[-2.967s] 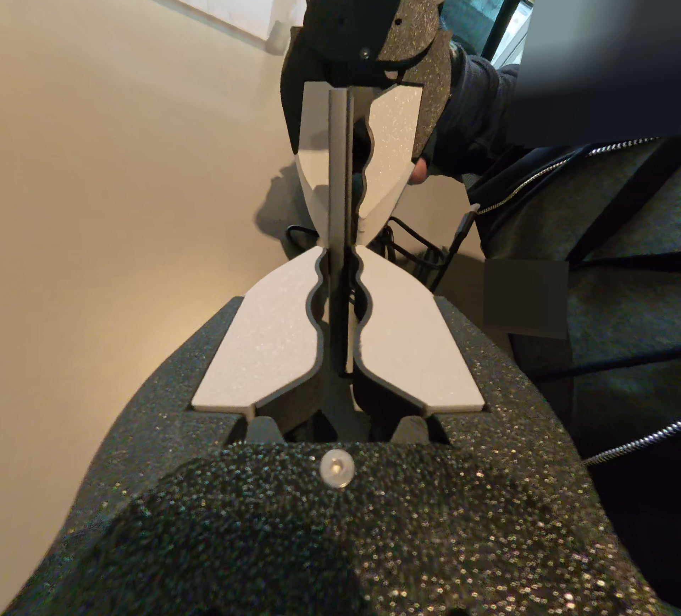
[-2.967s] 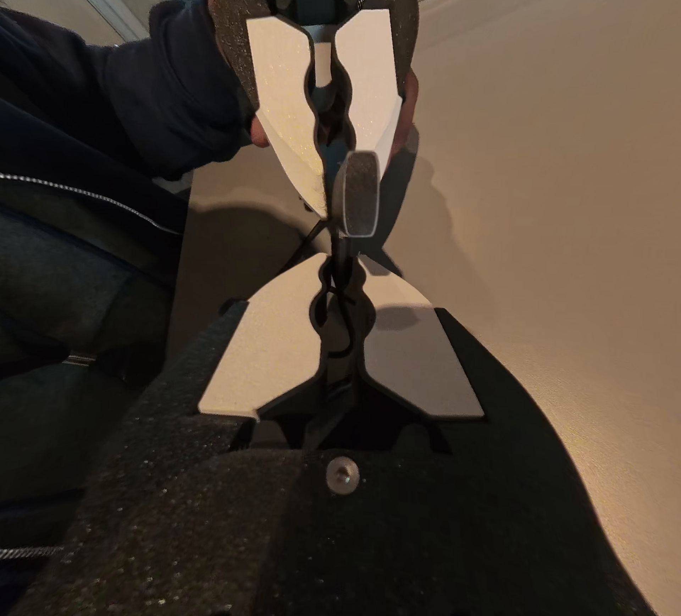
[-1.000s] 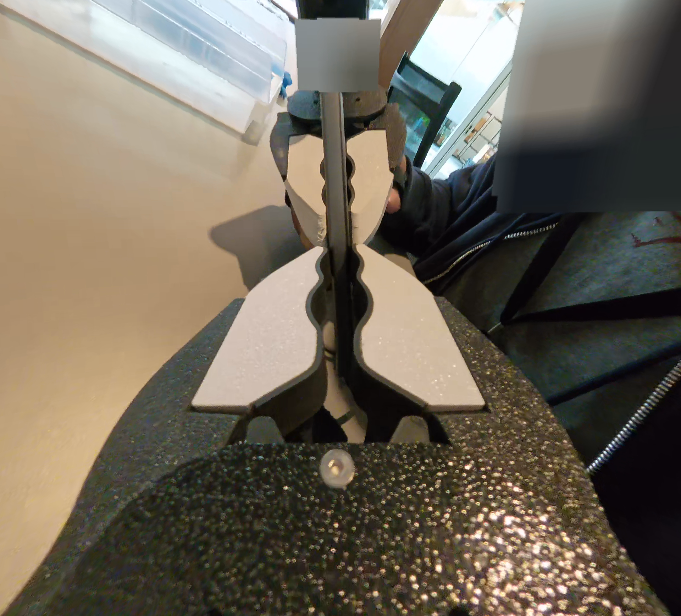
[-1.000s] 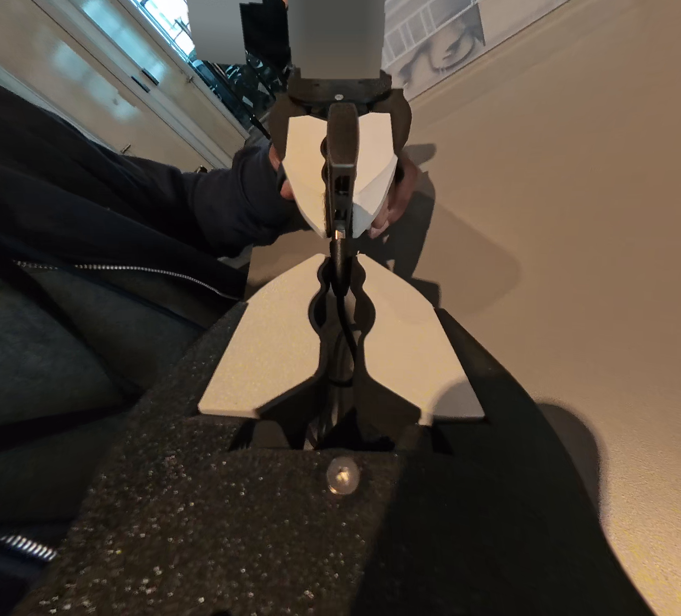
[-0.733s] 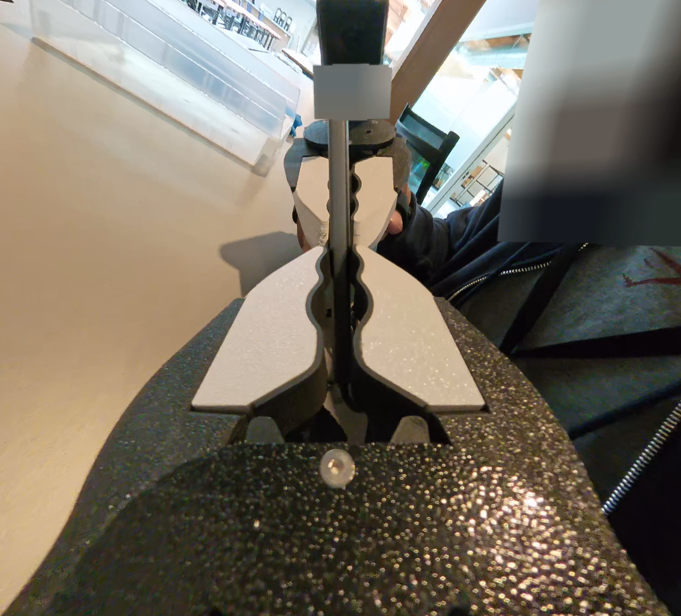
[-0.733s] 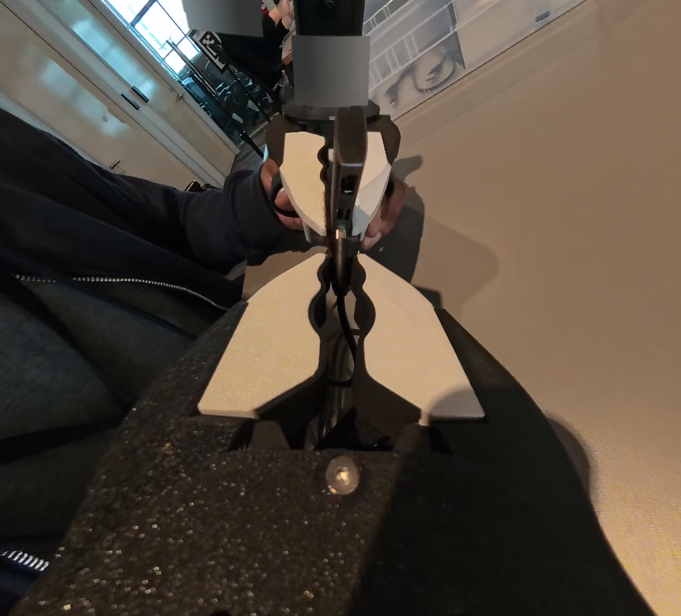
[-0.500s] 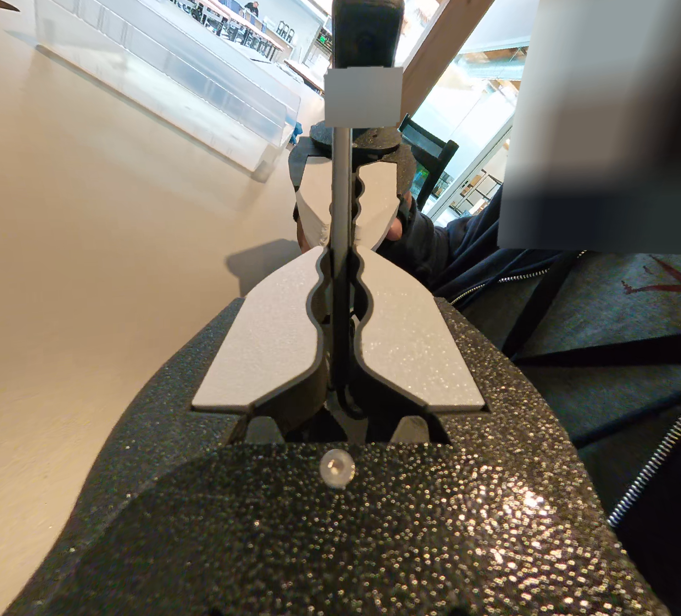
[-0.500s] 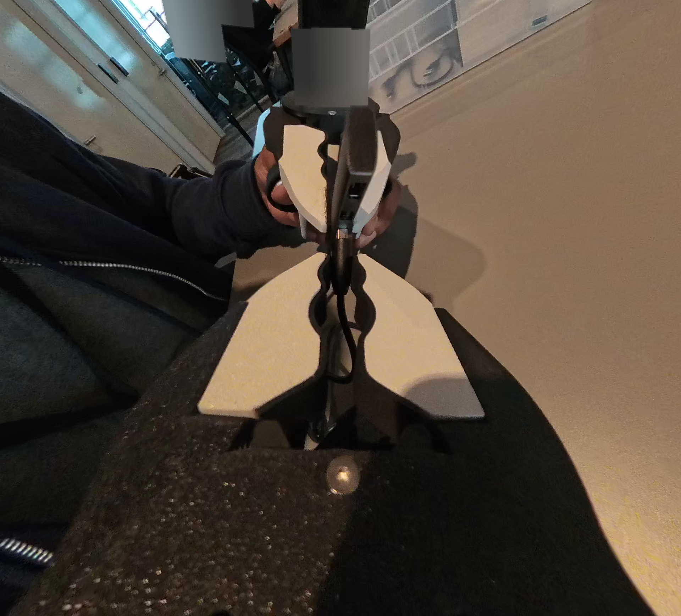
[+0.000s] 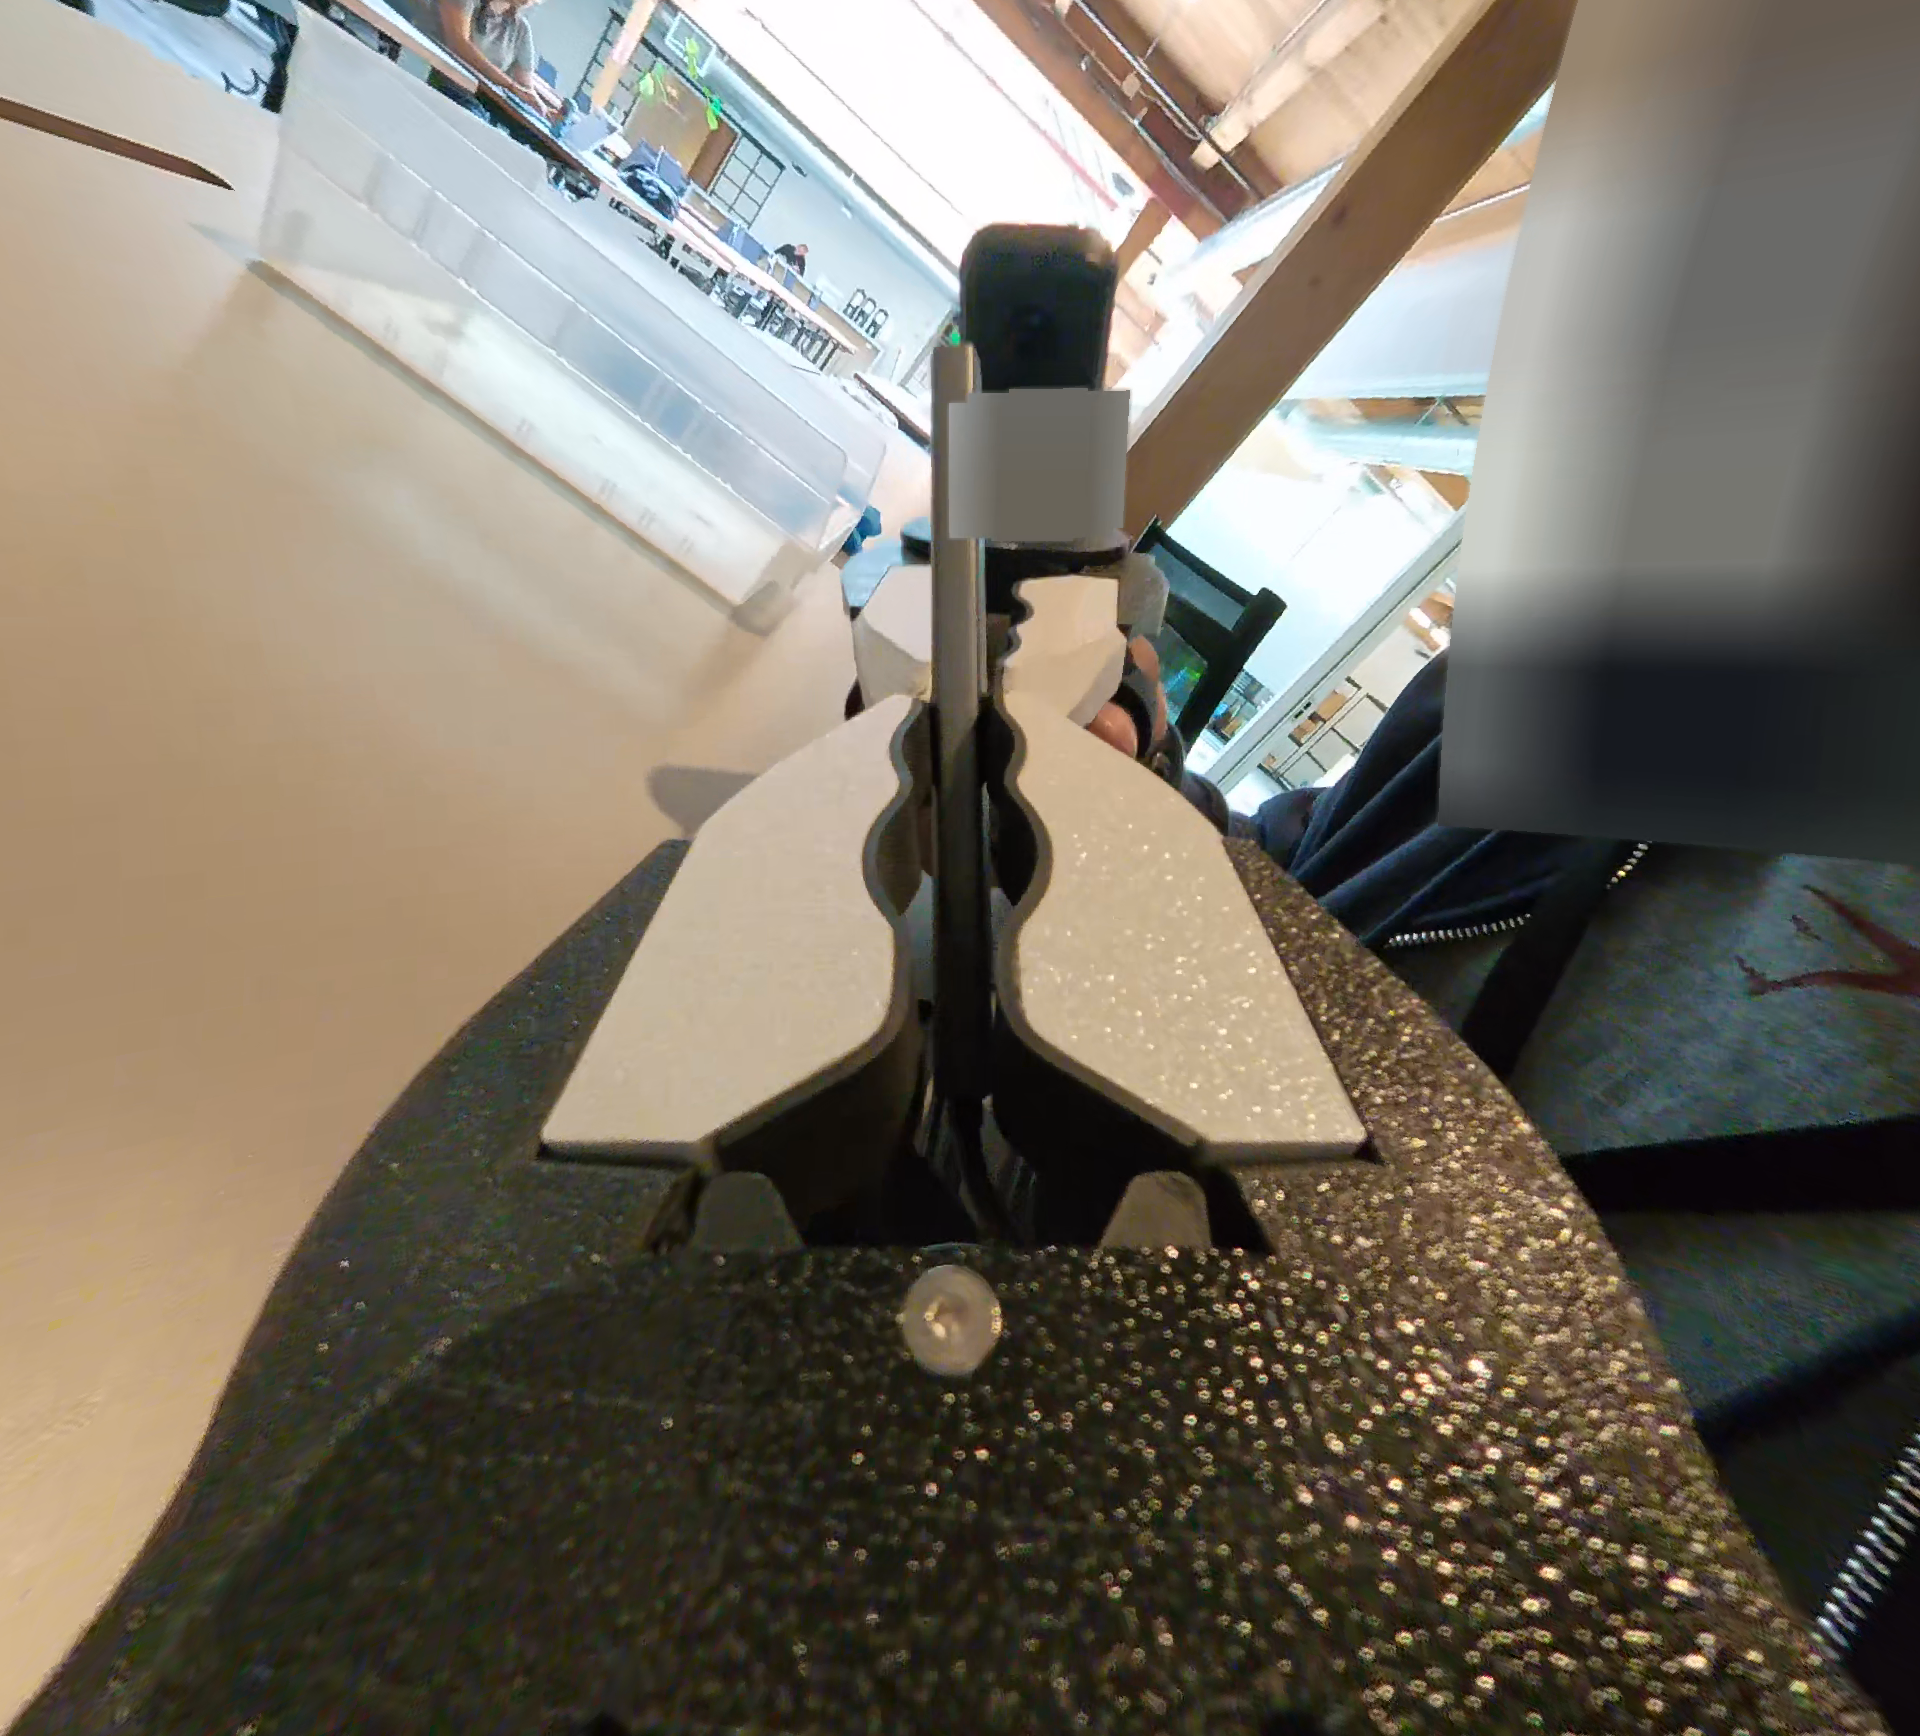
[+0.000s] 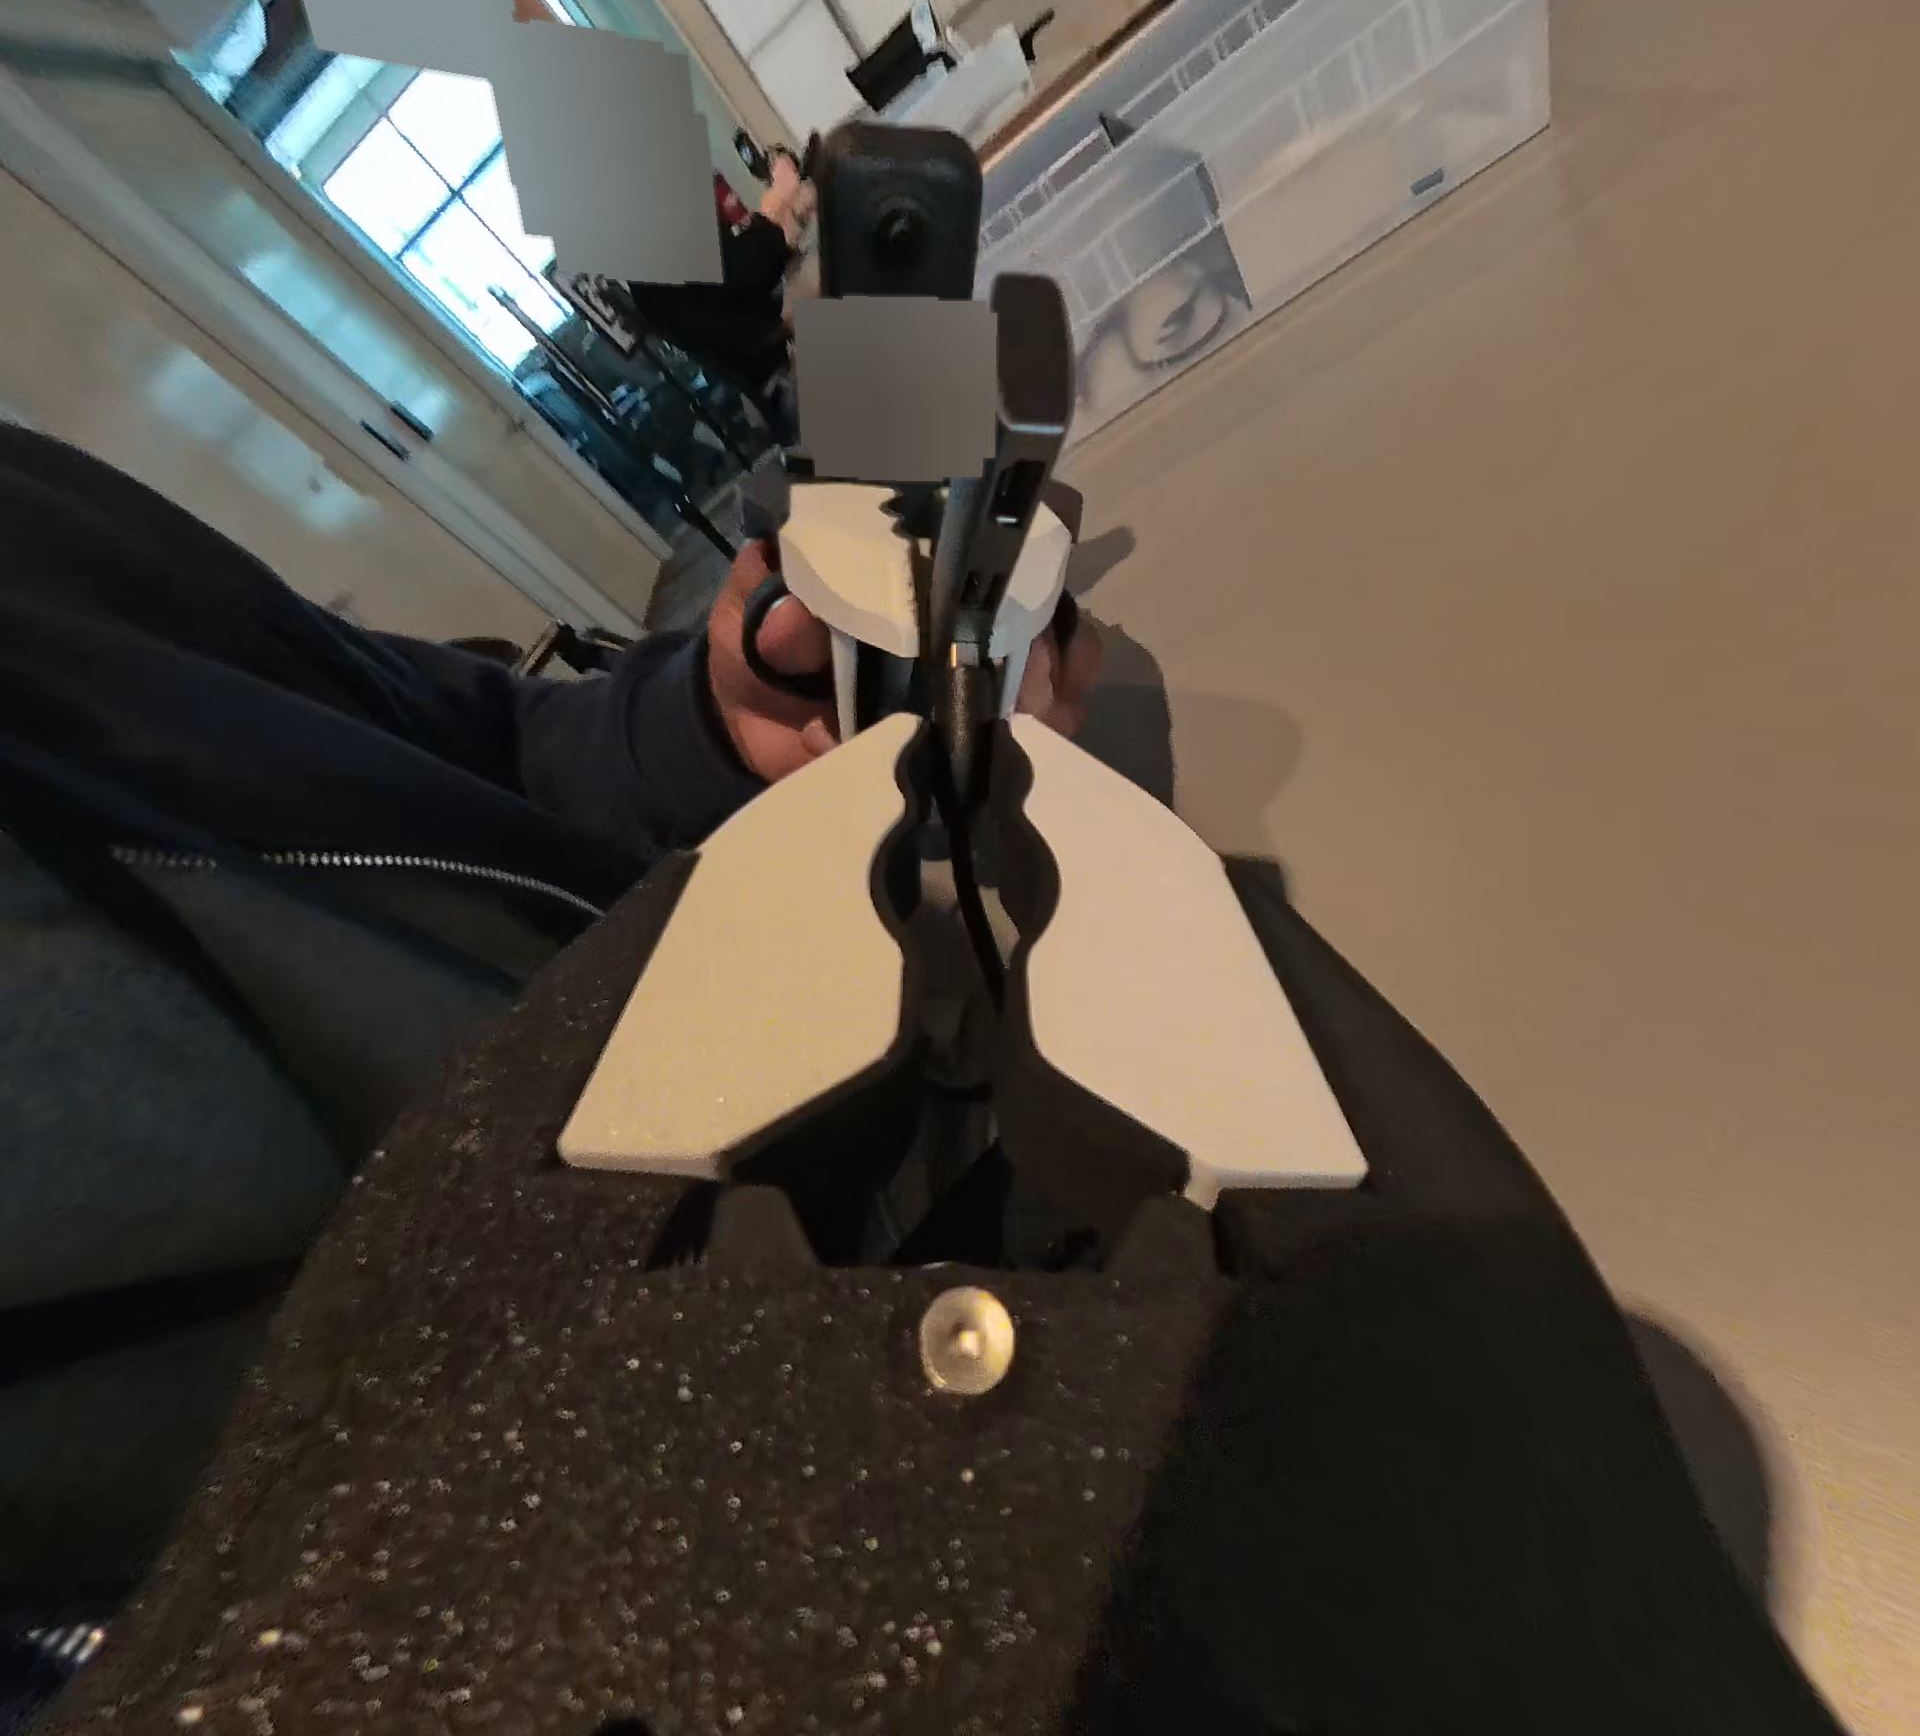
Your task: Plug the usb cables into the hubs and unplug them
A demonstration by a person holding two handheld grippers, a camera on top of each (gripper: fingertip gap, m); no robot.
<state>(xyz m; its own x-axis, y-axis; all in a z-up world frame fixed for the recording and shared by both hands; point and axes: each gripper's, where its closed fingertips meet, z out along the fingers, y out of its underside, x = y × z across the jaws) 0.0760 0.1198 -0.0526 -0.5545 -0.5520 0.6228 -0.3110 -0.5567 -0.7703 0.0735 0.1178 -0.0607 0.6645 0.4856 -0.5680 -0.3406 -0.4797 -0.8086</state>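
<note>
Left gripper clamped on hub; right gripper pinches cable plug. Hub's ports visible only from right view.

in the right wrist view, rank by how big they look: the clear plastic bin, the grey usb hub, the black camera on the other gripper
1. clear plastic bin, largest though farthest.
2. and 3. grey usb hub and black camera: similar; the hub is longer but thin and edge-on, so no firm ranking.
</note>
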